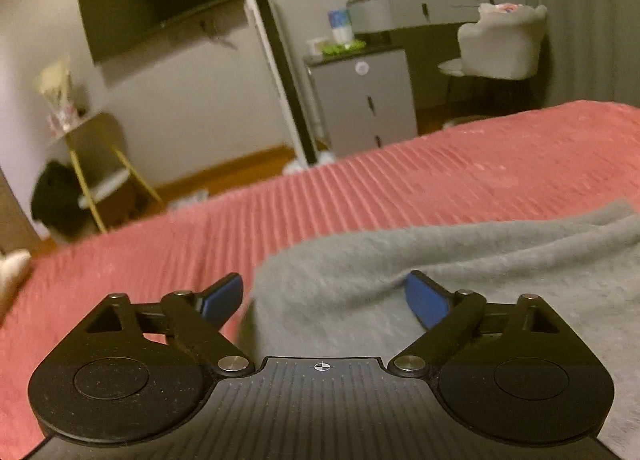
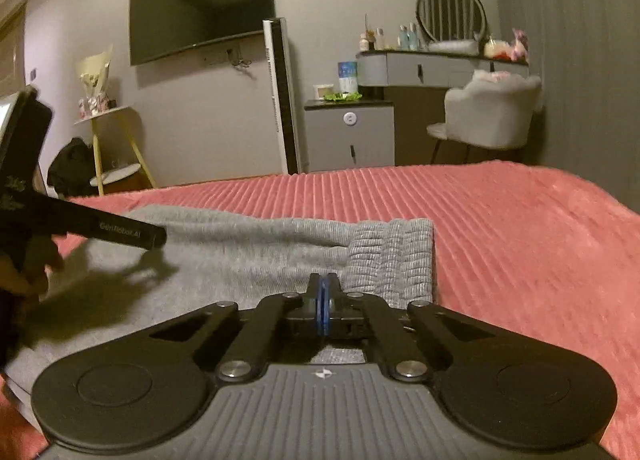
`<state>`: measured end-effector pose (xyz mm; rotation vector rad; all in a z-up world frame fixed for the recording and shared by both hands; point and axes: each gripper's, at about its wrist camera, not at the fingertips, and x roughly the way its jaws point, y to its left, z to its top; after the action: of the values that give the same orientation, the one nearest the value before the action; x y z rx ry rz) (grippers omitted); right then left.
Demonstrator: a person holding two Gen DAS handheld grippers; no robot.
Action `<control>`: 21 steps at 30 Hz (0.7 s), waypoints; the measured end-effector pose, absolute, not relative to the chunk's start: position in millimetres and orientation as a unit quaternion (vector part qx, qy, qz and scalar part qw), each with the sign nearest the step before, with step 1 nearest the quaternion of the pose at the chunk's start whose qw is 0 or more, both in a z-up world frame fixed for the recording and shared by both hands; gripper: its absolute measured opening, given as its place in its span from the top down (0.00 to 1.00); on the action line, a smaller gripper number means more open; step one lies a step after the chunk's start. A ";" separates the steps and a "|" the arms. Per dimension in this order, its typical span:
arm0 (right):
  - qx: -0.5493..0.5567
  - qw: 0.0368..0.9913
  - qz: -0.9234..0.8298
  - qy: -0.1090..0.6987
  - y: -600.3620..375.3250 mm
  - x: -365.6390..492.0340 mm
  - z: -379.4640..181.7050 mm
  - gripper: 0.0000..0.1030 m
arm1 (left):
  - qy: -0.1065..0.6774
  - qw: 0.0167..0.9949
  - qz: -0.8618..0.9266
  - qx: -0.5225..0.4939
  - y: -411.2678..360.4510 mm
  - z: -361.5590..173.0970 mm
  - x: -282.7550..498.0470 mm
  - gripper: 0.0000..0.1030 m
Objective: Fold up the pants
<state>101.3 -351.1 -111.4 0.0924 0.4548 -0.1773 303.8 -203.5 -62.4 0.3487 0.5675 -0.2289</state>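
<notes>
Bed under ribbed pink cover, carrying grey knit pants laid flat across its near half, ribbed waistband toward the right edge of the garment, legs running off leftward; pants apparently already doubled lengthwise, judging by the layered edges along the far side. Right tongs pressed fully together low over the cloth just beside the waistband; whether a pinch of fabric lies between the blue pads not discernible. Left tongs spread wide, straddling the rounded left end of the pants, right blue pad touching or sunk into a crease, left pad over bare cover; nothing clamped. Left gripper body also visible at the left border of the right wrist view, above the legs. Probable step: seizing the leg end for a crosswise fold toward the waistband. For a clean result: all layers gathered at the very edge before closing, lifted just enough to clear the bed, carried straight along the garment's length, edges matched with the waistband, right end held steady as anchor. Risk, as a judgement: only the top layer caught, leaving a skewed fold. Containers: none on the bed; dresser drawers beyond shut, contents hidden; bottles standing on the vanity counter.
</notes>
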 end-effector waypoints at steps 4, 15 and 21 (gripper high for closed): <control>0.044 0.970 -0.089 0.221 -349.1 104.4 -110.0 1.00 | 0.280 0.949 -0.045 0.137 -179.5 -50.2 307.8 0.13; 0.061 0.970 -0.087 0.217 -356.8 100.7 -112.3 1.00 | 0.366 0.914 -0.139 0.101 -115.6 -65.7 207.9 0.06; 0.068 0.973 -0.102 0.198 -341.2 77.7 -99.9 0.93 | 0.338 0.940 -0.043 0.029 -66.4 -43.9 179.1 0.11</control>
<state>77.7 -341.2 -99.9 0.1370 0.3988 -0.2054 179.1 -66.4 -43.9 0.0586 0.6893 -0.0869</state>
